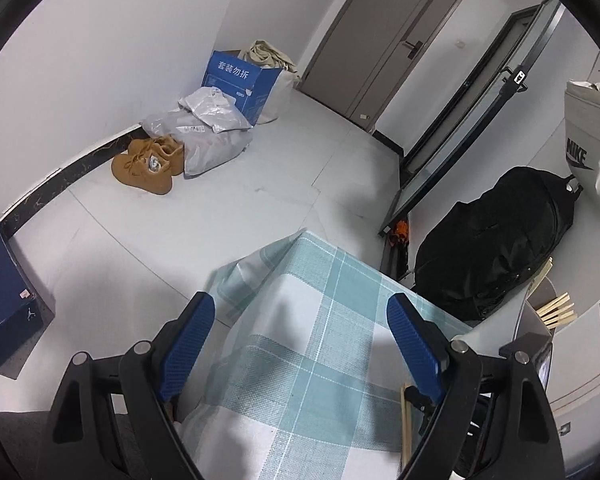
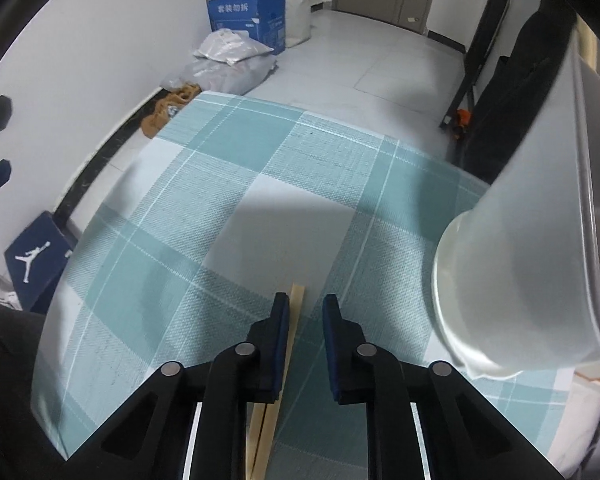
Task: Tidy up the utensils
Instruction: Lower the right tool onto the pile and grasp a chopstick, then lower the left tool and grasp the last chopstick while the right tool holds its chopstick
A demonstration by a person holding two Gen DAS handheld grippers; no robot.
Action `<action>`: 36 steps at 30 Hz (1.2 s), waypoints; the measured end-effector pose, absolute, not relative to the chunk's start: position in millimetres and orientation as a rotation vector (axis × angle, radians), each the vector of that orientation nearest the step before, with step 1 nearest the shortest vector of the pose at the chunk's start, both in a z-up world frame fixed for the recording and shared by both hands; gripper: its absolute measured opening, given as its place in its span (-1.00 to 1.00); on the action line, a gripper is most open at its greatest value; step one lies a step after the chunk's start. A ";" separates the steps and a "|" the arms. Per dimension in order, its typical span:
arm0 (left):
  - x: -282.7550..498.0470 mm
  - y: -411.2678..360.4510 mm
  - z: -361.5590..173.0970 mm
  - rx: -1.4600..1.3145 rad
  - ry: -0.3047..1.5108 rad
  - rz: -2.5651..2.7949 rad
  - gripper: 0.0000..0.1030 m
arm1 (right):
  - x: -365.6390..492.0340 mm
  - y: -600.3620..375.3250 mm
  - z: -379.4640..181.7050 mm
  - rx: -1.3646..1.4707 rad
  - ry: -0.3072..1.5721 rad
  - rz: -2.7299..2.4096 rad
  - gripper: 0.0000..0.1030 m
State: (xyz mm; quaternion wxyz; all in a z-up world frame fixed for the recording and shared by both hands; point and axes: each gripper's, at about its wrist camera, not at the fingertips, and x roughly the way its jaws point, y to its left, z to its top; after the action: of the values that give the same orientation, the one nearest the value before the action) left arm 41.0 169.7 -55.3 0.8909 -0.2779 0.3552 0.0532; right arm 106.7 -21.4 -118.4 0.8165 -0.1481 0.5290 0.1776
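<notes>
A pair of pale wooden chopsticks [image 2: 276, 380] lies on the teal checked tablecloth [image 2: 220, 208]. My right gripper [image 2: 306, 308] hangs just over them with its jaws narrow. The sticks run along the left pad and the right pad stands clear of them. A translucent white container [image 2: 520, 260] fills the right side of that view. My left gripper [image 1: 300, 320] is wide open above the cloth's corner [image 1: 320, 280], with nothing between its fingers. One wooden stick [image 1: 406, 420] shows beside its right finger. More chopsticks [image 1: 558, 312] stick out of a grey holder [image 1: 534, 304] at the right.
The table ends just ahead of the left gripper, with white floor tiles beyond. A black backpack [image 1: 496, 240] stands by the table's far right. Brown shoes [image 1: 148, 164], grey parcels and a blue carton [image 1: 240, 80] lie along the wall. A dark blue shoebox [image 2: 36, 260] sits at the left.
</notes>
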 end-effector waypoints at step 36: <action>53.6 91.3 -84.9 -0.320 1.012 -0.142 0.65 | 47.7 -154.4 -20.9 0.280 0.862 0.387 -0.90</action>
State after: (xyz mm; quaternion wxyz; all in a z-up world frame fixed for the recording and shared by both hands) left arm 53.6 91.3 -84.9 0.8600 -0.1524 0.4822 -0.0675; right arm 47.7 -154.4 -20.9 0.8811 0.1343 0.4138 0.1856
